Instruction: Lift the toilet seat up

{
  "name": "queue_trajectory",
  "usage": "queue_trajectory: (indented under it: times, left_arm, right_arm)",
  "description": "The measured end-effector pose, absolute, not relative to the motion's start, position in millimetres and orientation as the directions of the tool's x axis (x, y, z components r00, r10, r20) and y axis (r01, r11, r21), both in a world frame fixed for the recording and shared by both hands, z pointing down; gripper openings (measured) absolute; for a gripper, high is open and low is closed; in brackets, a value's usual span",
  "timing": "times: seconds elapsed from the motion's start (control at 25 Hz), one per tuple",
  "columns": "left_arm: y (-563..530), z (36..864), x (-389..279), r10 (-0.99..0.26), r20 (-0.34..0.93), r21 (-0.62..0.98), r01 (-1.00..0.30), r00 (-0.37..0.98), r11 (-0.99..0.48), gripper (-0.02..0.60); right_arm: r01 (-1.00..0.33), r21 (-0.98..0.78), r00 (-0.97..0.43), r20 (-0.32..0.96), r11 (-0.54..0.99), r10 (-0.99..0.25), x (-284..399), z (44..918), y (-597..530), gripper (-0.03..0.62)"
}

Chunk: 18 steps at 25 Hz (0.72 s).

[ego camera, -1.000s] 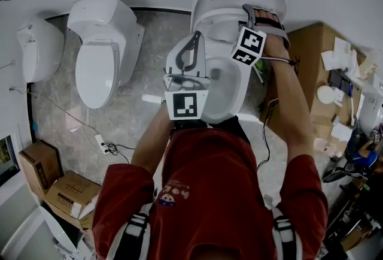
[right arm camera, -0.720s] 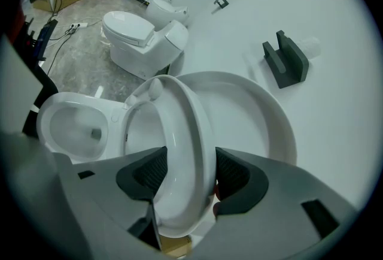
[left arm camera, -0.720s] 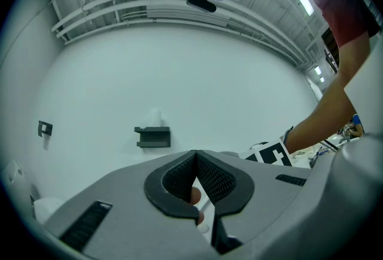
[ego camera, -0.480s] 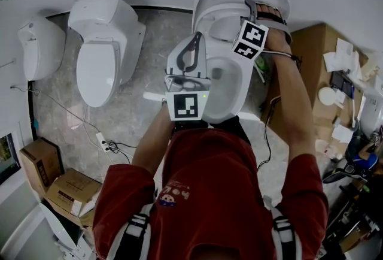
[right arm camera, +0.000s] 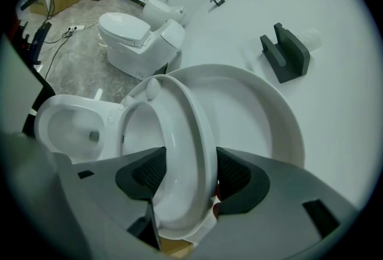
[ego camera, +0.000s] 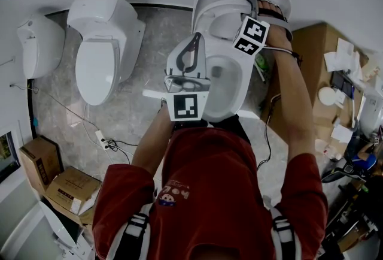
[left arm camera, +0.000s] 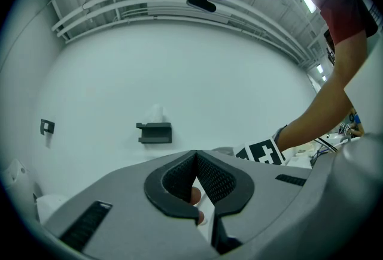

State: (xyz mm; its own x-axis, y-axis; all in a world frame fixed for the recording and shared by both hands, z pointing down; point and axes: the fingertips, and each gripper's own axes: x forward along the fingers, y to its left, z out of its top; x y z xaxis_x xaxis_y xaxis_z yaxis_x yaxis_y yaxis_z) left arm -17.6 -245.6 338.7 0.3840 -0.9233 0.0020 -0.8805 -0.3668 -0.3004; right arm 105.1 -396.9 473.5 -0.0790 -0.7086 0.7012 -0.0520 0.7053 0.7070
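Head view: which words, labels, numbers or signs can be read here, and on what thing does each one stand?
None can be read.
Black-and-white square markers on the two white cubes: patterns, no words.
Small badge on the red shirt: too blurred.
Labels on the brown cardboard boxes: too small.

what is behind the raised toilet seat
The lid, also raised, stands right behind the seat, with the white wall behind that. The lid hides anything between itself and the wall.
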Motion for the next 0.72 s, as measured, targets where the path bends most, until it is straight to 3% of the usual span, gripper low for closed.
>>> queue_trajectory:
  times: [0.72]
  left_arm:
    - [-231, 334, -30, -0.933, -0.008, -0.308, -0.888, 0.361, -0.341, 0.008]
  right_arm:
    - [-0.01, 0.721, -0.041, 0.692, 0.693, -0.721, 107, 476, -391, 0.234]
